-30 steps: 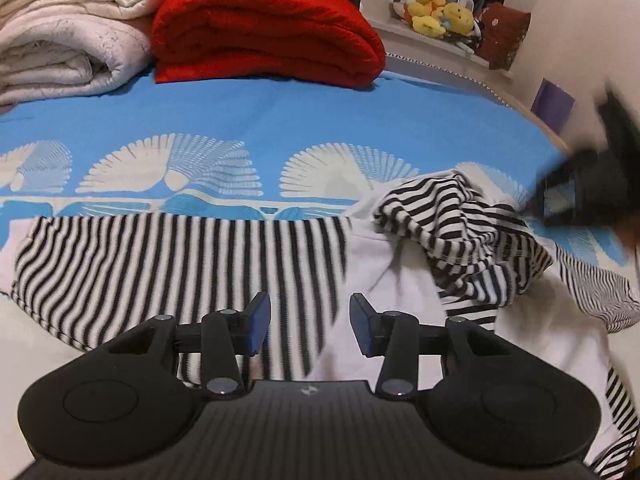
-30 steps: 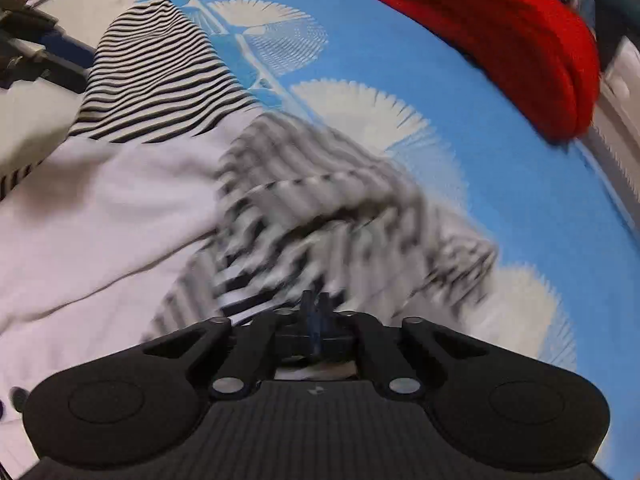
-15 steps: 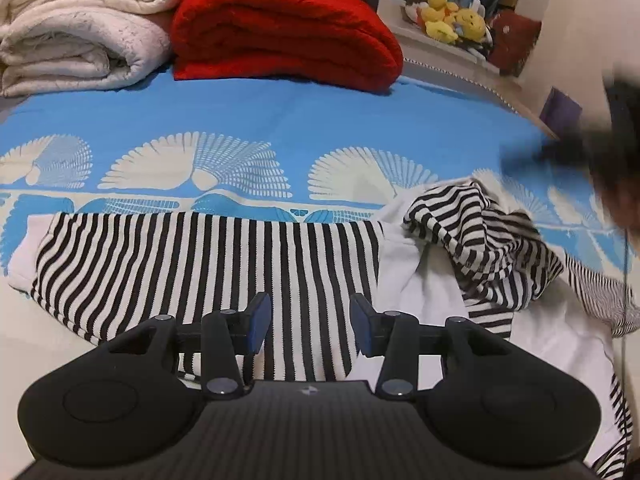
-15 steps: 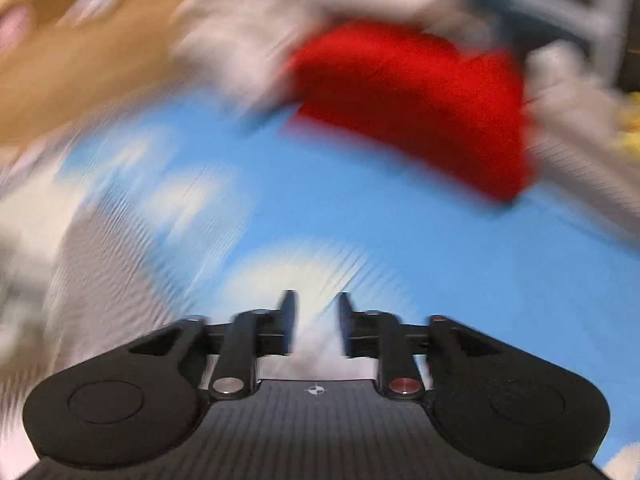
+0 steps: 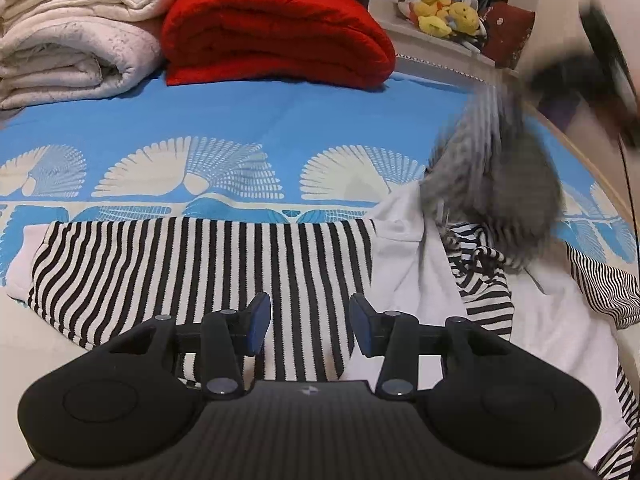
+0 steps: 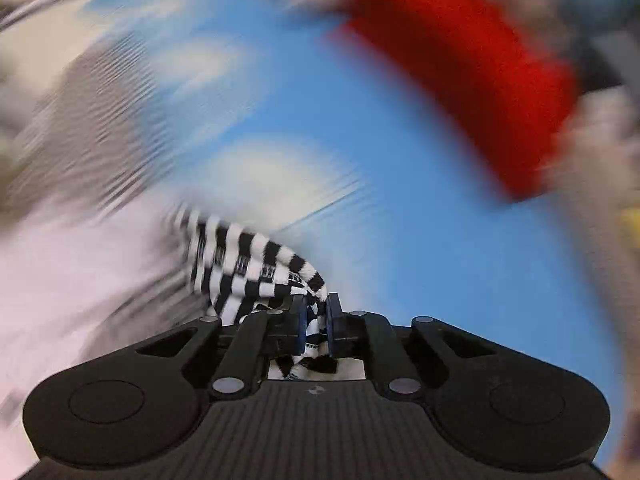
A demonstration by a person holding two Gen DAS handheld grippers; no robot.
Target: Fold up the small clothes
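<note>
A black-and-white striped garment (image 5: 200, 268) with a white middle part (image 5: 404, 260) lies spread on the blue patterned bedspread (image 5: 256, 120). My left gripper (image 5: 306, 322) is open and empty, just above the striped part's near edge. My right gripper (image 6: 316, 322) is shut on a bunched striped part of the garment (image 6: 256, 268). In the left wrist view that part is lifted and blurred (image 5: 496, 168) at the right, under the blurred right gripper (image 5: 592, 60).
A folded red blanket (image 5: 276, 32) and rolled white blankets (image 5: 76, 36) lie at the far side of the bed. Yellow plush toys (image 5: 444, 16) sit on a shelf behind. The bed's edge (image 5: 580, 160) runs along the right.
My right gripper was open half a second ago; now it is shut on the striped bunch and has lifted it off the bed. The left gripper has barely moved.
</note>
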